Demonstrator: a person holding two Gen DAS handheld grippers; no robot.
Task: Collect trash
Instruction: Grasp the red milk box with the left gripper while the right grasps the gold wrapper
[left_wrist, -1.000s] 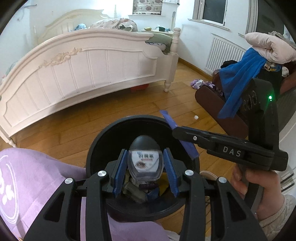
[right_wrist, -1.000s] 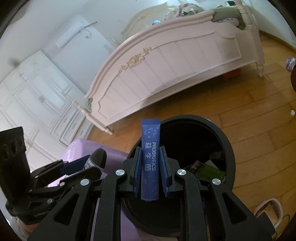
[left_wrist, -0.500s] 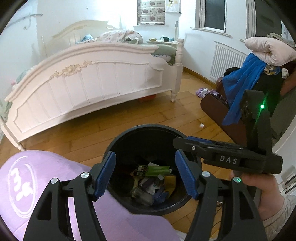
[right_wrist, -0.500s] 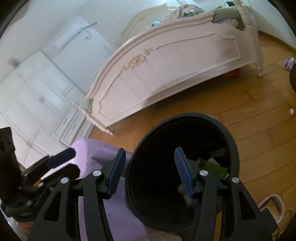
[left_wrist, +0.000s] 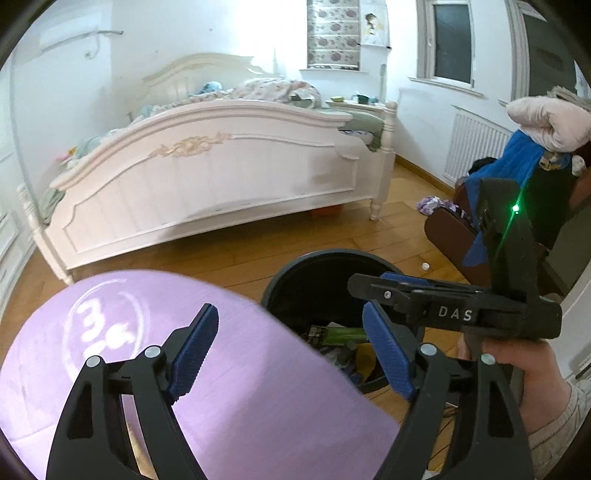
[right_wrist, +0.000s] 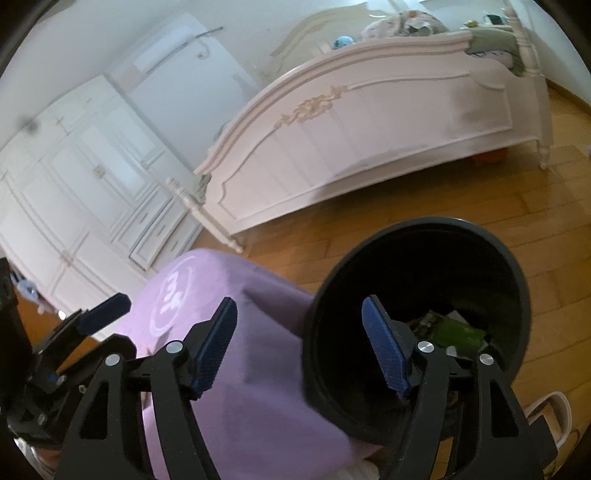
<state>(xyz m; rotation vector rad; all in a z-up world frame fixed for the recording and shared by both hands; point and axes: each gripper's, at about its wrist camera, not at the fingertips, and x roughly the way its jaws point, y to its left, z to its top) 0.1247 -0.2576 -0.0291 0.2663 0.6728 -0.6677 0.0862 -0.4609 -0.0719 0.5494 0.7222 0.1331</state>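
Black trash bin (left_wrist: 295, 275) low in the frame holds wrappers (left_wrist: 341, 334).
My left gripper (left_wrist: 291, 347) and right gripper (right_wrist: 301, 345) are spread wide, holding nothing; a white cap (left_wrist: 426, 265) waits on the floor.

Wooden plank floor (left_wrist: 258, 247), honey-coloured. Standing on it: a black round trash bin (left_wrist: 295, 280) holding wrappers, beside a lilac cloth-covered surface (left_wrist: 221, 369) printed with a white circular emblem; a white carved bed (left_wrist: 221, 177) on turned legs; a small white cap (left_wrist: 426, 265) lying loose; a purple-and-white bundle (left_wrist: 430, 204) near the radiator wall.
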